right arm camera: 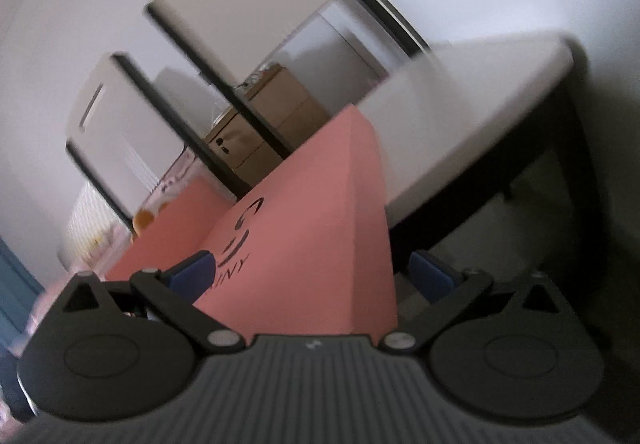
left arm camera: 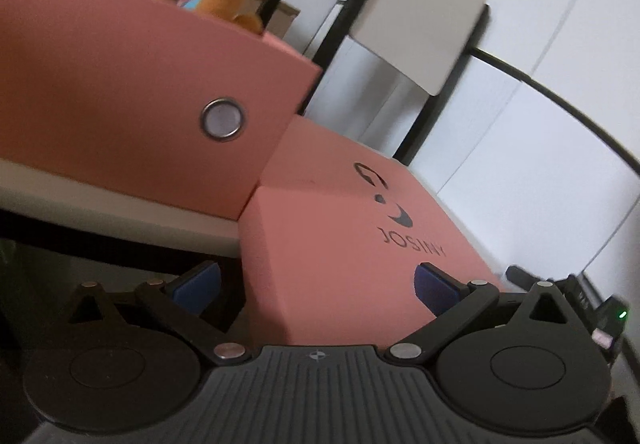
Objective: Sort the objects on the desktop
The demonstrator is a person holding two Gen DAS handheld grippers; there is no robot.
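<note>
Two grippers on one pink JOSINY box lid, held tilted over the worktop edge. Left gripper clamped across a lid corner, blue pads straddling it. Right gripper likewise clenched on the lid's edge, pads either side. Just behind, touching the lid, a pink box with a metal eyelet and an orange plush toy inside. Farther back, beige chair backs and brown cartons, blurred.
</note>
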